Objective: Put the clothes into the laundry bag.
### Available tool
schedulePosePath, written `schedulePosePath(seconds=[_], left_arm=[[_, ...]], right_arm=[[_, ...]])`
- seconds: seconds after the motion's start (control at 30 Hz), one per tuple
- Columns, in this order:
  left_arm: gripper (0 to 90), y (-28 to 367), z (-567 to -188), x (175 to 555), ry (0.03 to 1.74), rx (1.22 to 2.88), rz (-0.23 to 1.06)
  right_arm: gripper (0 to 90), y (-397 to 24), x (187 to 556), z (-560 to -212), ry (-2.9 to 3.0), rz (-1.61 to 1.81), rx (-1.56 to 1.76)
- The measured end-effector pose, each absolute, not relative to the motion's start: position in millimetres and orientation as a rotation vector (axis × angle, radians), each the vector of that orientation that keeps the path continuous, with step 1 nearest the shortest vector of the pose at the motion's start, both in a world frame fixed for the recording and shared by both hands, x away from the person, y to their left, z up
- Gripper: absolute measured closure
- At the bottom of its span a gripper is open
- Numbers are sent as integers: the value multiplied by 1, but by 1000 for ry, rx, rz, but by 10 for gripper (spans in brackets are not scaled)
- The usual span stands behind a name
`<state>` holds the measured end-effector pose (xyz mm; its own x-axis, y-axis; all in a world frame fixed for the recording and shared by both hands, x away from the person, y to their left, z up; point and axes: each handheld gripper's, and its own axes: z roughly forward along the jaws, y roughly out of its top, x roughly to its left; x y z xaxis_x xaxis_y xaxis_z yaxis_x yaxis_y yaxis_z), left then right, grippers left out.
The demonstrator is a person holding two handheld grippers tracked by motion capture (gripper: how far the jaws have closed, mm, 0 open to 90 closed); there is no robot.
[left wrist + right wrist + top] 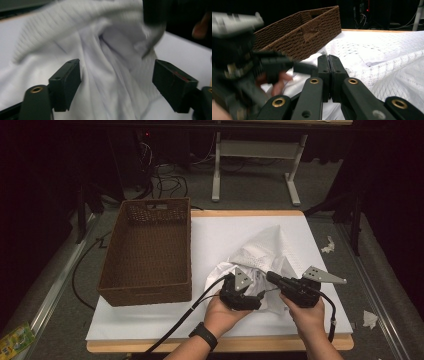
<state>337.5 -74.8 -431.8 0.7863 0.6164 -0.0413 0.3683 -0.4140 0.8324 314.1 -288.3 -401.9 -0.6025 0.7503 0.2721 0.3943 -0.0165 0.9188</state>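
basket (147, 252) left of cloth (265, 252), both on table (150, 320)

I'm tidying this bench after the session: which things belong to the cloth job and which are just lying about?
In use:
white cloth, bunched on the table
left gripper, jaws open around a fold of it
right gripper, jaws shut at the cloth
wicker basket, empty, beside the cloth

Lying about:
crumpled paper scraps on the floor
green packet on the floor
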Motion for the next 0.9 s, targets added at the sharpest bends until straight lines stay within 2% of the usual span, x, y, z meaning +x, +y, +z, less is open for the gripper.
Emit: schedulePosePath(seconds=[0.07, 0.17, 0.23, 0.3, 0.33, 0.47, 0.63, 0.9], left_arm=[[186, -81, -446, 337, 716, 2127, 362], [198, -91, -459, 333, 676, 2198, 457], [250, -98, -467, 330, 648, 2259, 568], [406, -98, -470, 328, 650, 2250, 646], [515, -96, -470, 329, 669, 2234, 652], [789, -85, -466, 334, 721, 2171, 577], [825, -69, -450, 341, 780, 2057, 457], [839, -42, -410, 354, 854, 1858, 365]], right_arm=[[900, -288, 314, -402, 1962, 1649, 1199], [900, -288, 314, -402, 1965, 1642, 1198], [900, -289, 314, -403, 1965, 1643, 1196], [900, -290, 314, -403, 1962, 1643, 1205], [900, -290, 314, -403, 1964, 1643, 1206], [900, -292, 313, -404, 1964, 1645, 1204], [900, -291, 313, -402, 1965, 1658, 1200], [900, -284, 313, -399, 1978, 1679, 1165]])
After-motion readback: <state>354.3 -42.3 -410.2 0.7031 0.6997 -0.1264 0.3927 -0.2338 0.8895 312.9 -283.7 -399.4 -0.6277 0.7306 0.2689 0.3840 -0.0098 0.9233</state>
